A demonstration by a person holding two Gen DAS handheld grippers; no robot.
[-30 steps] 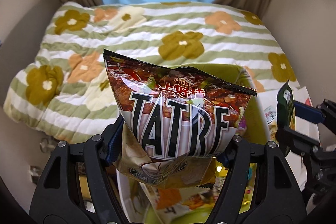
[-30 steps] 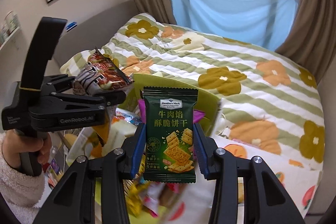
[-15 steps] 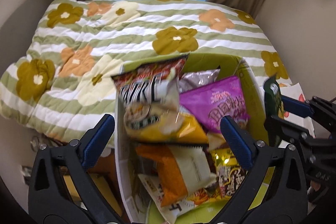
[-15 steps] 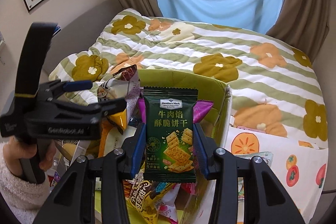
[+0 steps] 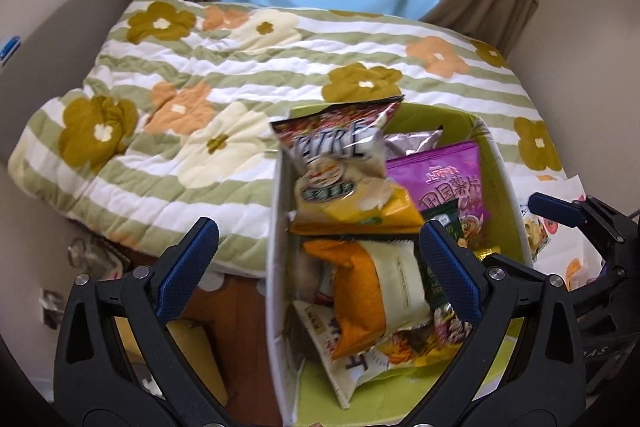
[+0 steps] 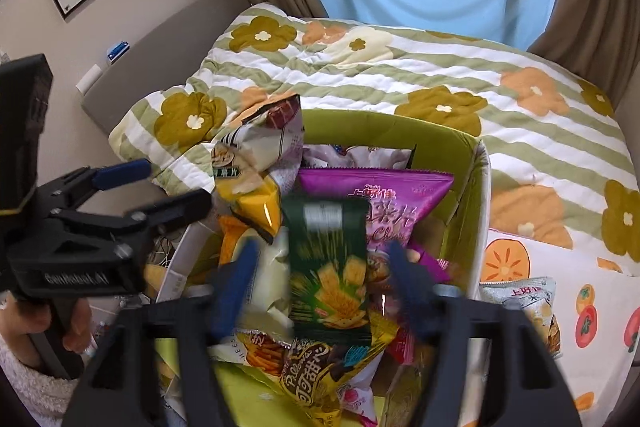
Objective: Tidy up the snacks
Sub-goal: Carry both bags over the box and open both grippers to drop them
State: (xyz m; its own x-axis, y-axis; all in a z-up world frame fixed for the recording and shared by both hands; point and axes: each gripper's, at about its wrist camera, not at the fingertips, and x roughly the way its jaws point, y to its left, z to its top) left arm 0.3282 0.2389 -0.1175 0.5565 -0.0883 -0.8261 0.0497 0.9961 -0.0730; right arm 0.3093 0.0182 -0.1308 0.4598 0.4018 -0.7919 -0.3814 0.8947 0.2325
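Observation:
A green storage box (image 5: 505, 171) (image 6: 476, 163) holds several snack bags. The red-and-white chips bag (image 5: 340, 147) (image 6: 260, 143) lies at its far left, on a yellow bag (image 5: 360, 207). A purple bag (image 5: 444, 175) (image 6: 384, 195) lies to the right. The dark green cracker packet (image 6: 328, 267) is blurred, loose between my right fingers, and shows in the left wrist view (image 5: 442, 223). My left gripper (image 5: 316, 259) is open and empty above the box's left wall. My right gripper (image 6: 320, 287) is open over the box.
A flower-patterned quilt (image 5: 240, 79) covers the bed behind the box. A fruit-print cloth (image 6: 560, 291) with a loose snack packet (image 6: 528, 295) lies to the right. Wooden floor and a cardboard box (image 5: 200, 359) are at lower left. Curtains hang at the back.
My left gripper opened and dropped the chips bag into the box. My right gripper has just opened, and the cracker packet is falling into the box.

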